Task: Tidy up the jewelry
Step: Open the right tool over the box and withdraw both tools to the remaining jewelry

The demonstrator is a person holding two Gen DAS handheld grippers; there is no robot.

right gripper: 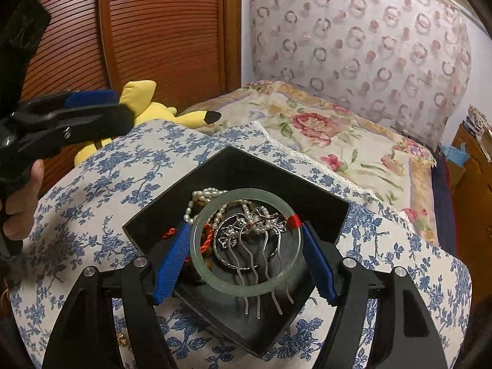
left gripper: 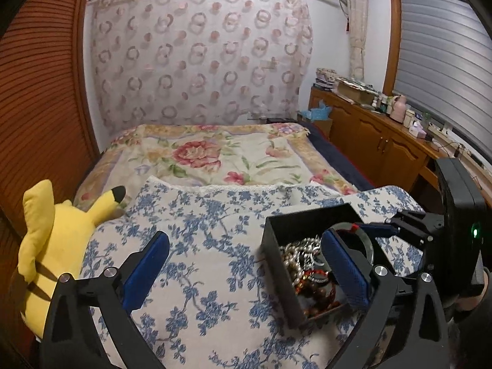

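Note:
A black jewelry box [right gripper: 319, 206] sits on a blue-flowered cloth [right gripper: 117, 178] on the bed. In it lie a pearl strand [right gripper: 196, 198], a silver hair comb [right gripper: 246, 246] and red-corded beads [left gripper: 319, 301]. My right gripper [right gripper: 246, 259] is shut on a pale green jade bangle [right gripper: 246, 287] with a red thread wrap, held over the box. My left gripper [left gripper: 246, 273] is open and empty; its right finger [left gripper: 344, 267] is over the box [left gripper: 276, 261], its left finger over the cloth. The bangle also shows in the left wrist view [left gripper: 367, 243].
A yellow plush toy [left gripper: 52, 243] lies at the left of the bed beside a brown slatted wardrobe [left gripper: 37, 98]. A flowered bedspread [left gripper: 215, 153] lies beyond. A wooden cabinet [left gripper: 378, 138] with bottles and boxes stands at the right under a window.

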